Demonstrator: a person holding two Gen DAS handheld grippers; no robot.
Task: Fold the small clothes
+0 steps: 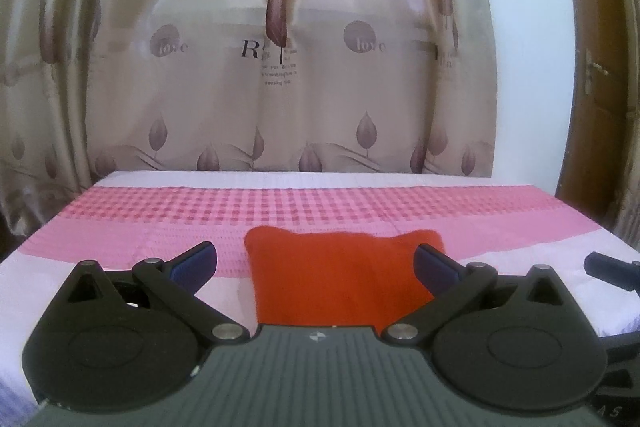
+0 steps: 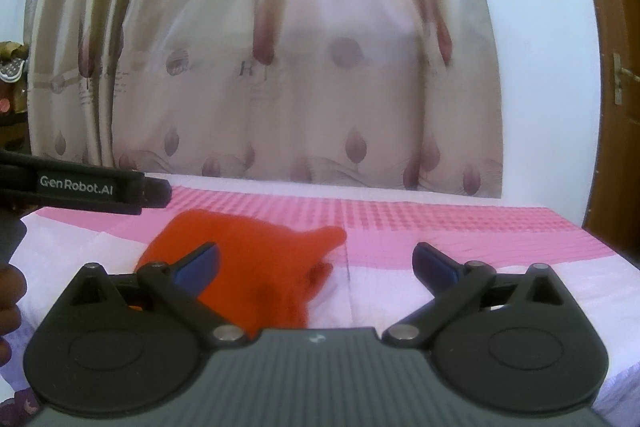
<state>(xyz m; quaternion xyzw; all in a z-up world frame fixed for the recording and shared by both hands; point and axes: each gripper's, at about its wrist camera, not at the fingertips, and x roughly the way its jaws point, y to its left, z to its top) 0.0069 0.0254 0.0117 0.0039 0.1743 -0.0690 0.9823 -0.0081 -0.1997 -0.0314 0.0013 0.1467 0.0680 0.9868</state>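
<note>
Red garment (image 1: 336,279) lies bunched and soft-edged on pink bedcover (image 1: 200,211), ahead of left gripper (image 1: 316,263). Both it and right gripper (image 2: 316,263) stand spread wide, empty.

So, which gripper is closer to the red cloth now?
The left. The left gripper faces the red cloth squarely, open. The right gripper, also open, sits off to its right, only its left finger before the cloth.

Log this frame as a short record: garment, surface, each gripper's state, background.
garment: red cloth, lying on the bed, not gripped
surface: bed cover with pink checked band
left gripper: open, hovering over the cloth
right gripper: open, cloth mostly to its left
background: beige curtain, wooden door at right
</note>
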